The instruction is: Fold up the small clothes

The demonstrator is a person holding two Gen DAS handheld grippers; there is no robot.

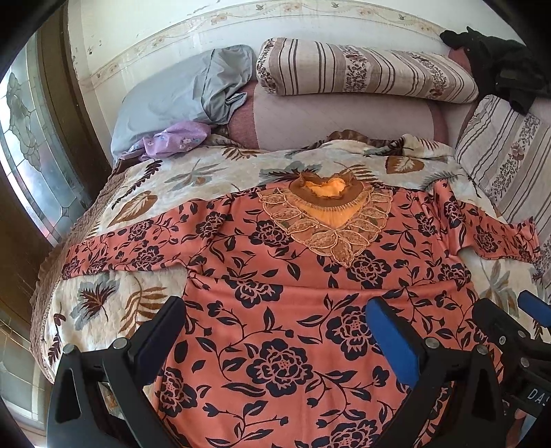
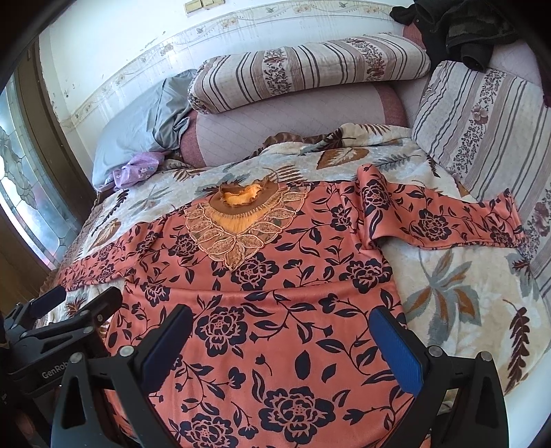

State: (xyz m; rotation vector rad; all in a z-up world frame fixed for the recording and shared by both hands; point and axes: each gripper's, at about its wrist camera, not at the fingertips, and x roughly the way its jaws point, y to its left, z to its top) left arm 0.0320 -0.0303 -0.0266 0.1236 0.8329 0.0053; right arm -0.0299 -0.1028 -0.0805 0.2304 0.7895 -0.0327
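A bed (image 1: 103, 193) with a leaf-patterned cover carries the blouse (image 1: 275, 310), spread flat with both sleeves out to the sides and its lace collar (image 1: 323, 220) toward the striped pillows (image 1: 361, 69); its hem is cut off by the bottom edge in both views. The left gripper (image 1: 275, 341) and right gripper (image 2: 282, 348) sit over the blouse's lower half with fingers spread wide, holding nothing. A dark garment (image 2: 458, 27) at the top corner is hard to make out.
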